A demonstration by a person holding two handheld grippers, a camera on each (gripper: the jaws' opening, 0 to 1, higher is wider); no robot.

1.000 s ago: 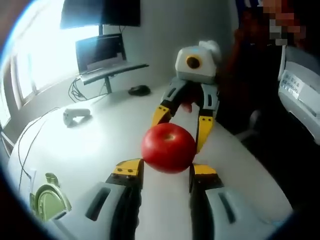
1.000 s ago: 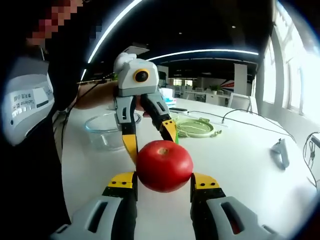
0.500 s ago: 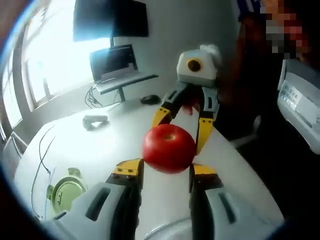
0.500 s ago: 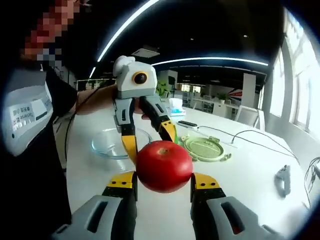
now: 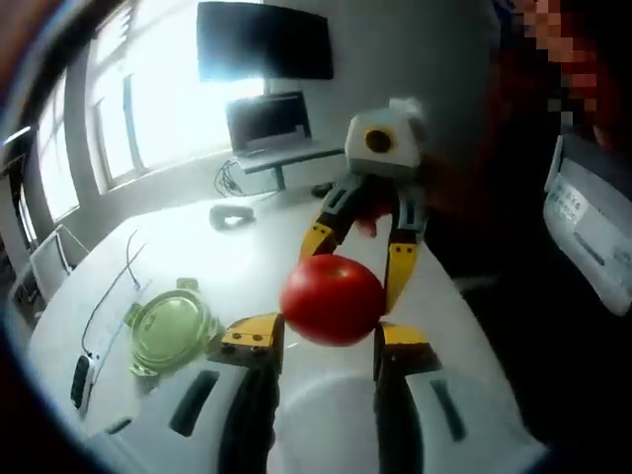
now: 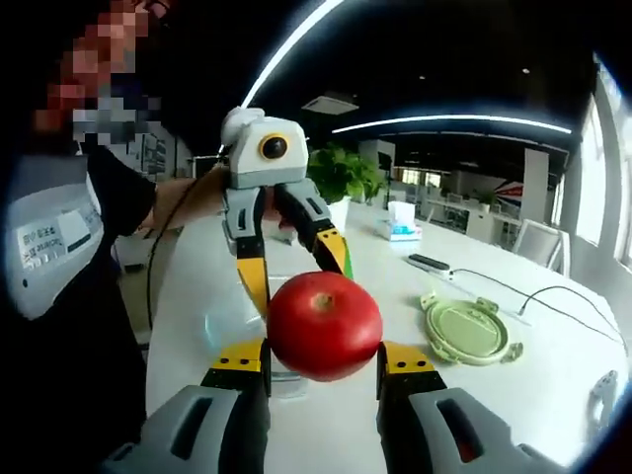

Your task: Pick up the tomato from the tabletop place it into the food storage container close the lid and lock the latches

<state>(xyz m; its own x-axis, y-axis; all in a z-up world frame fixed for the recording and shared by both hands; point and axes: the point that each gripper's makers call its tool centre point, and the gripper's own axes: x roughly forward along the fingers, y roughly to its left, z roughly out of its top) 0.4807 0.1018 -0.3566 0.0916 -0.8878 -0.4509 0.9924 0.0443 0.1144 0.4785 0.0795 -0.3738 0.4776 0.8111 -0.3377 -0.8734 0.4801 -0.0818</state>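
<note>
I count one tomato (image 5: 331, 299), one clear glass container (image 6: 229, 326), one round green lid (image 5: 173, 326) and two hand-held grippers, both mine. The tomato is up off the white tabletop (image 5: 247, 257), caught between the yellow tips of my left hand-held gripper (image 5: 328, 334), which is closed to a narrow gap on it. My right hand-held gripper (image 6: 321, 357) comes at it from the opposite side, and its yellow tips press the same tomato just as narrowly. So the two tools point nose to nose, with the fruit shared between them. Each set of far jaws reaches down to the tomato's far side (I cannot tell how firmly those far tips bear on it).

In the right gripper view the container stands on the tabletop directly below and behind the tomato. The lid lies flat well off to the right of it with its latches splayed. In that view my hand (image 6: 197, 193) is wrapped round the back of the left tool. Beyond it are a potted plant (image 6: 341, 178), a tissue box (image 6: 400, 222) and a dark remote (image 6: 430, 262).

The left gripper view looks the other way. The lid sits near my left jaw, a dark phone-like slab (image 5: 79, 367) lies at the table's edge, and a laptop (image 5: 267, 118) stands under a wall monitor (image 5: 262, 39). Bright windows (image 5: 128, 128) are to the side.
</note>
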